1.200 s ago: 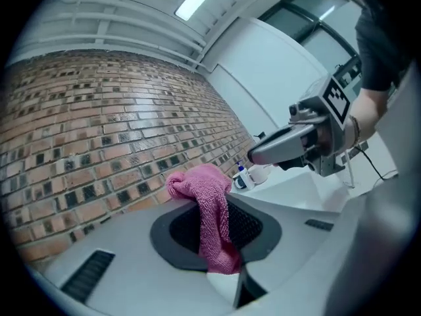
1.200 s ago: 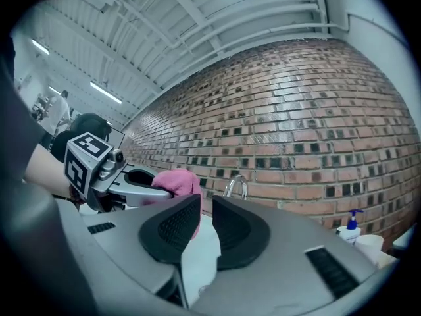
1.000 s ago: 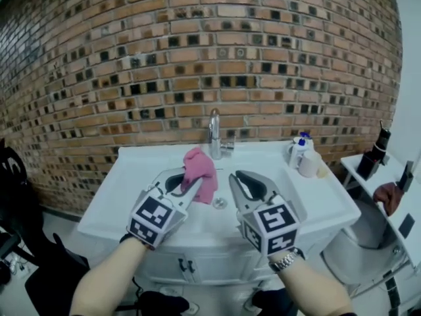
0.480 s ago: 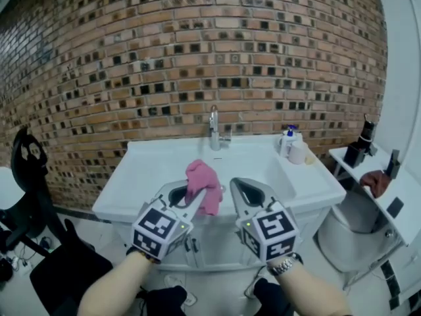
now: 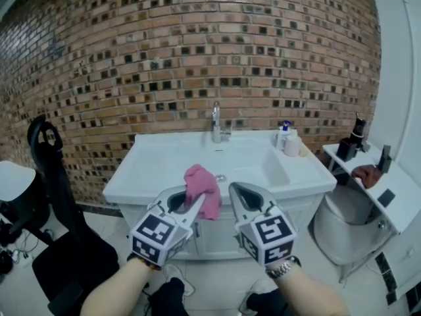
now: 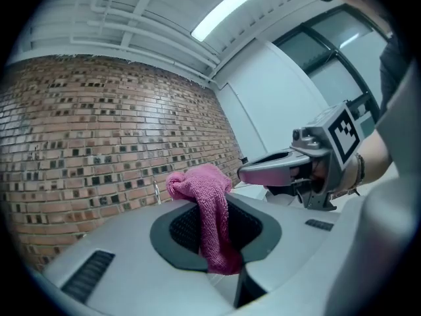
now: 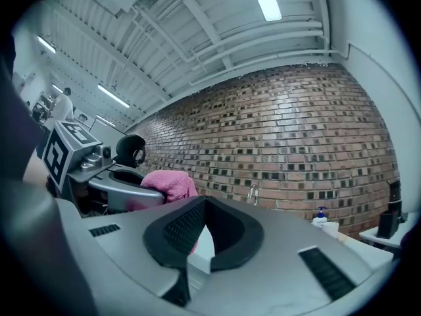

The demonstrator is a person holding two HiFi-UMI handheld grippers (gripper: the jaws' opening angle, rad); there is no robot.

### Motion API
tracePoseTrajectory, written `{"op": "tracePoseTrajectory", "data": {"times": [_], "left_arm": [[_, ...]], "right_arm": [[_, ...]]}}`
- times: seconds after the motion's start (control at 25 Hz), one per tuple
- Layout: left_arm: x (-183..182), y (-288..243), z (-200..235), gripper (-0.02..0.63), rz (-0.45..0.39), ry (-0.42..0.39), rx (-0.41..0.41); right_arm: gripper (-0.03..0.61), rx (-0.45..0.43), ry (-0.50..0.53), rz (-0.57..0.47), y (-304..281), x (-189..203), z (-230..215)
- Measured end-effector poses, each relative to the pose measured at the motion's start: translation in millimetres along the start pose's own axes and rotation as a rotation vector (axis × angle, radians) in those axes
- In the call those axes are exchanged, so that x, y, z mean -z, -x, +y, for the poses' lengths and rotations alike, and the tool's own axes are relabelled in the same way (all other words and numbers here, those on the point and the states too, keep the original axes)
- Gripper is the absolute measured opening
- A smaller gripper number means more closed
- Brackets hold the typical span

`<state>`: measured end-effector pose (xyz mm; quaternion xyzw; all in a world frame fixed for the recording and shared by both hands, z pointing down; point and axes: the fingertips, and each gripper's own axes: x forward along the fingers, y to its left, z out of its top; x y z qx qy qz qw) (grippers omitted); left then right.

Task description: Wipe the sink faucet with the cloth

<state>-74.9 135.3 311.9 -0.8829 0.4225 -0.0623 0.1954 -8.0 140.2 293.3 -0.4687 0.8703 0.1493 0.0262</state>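
Note:
A pink cloth (image 5: 202, 188) hangs from my left gripper (image 5: 195, 196), whose jaws are shut on it; in the left gripper view the cloth (image 6: 209, 196) drapes over the jaw tips and down between them. My right gripper (image 5: 235, 193) is beside it, shut with nothing in it. Both are held in front of the white sink (image 5: 164, 163), short of its front edge. The chrome faucet (image 5: 216, 122) stands at the back of the basin against the brick wall, well away from both grippers. It also shows small in the right gripper view as the faucet (image 7: 253, 193).
A soap pump bottle (image 5: 283, 135) and a white cup (image 5: 292, 146) stand on the sink's right rear corner. A toilet (image 5: 342, 229) and a shelf (image 5: 385, 196) with a dark bottle (image 5: 348, 147) are at the right. A black chair (image 5: 62, 242) is at the left.
Both grippers and the head view have drawn back from the sink, which now looks smaller and farther off. The cloth stays in the left gripper.

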Motion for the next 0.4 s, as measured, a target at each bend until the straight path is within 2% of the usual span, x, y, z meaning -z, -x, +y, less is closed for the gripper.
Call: {"op": "tracePoseTrajectory", "data": {"times": [0.2, 0.4], "left_arm": [[-11.2, 17.6, -15.0, 0.067, 0.002, 0.02, -0.018], [-12.2, 36.0, -26.6, 0.067, -0.015, -0.003, -0.018]], "right_arm": [[0.009, -0.01, -0.002, -0.006, 17.5, -3.0, 11.5], [0.009, 0.001, 0.011, -0.009, 33.0, 1.4, 27.8]]}}
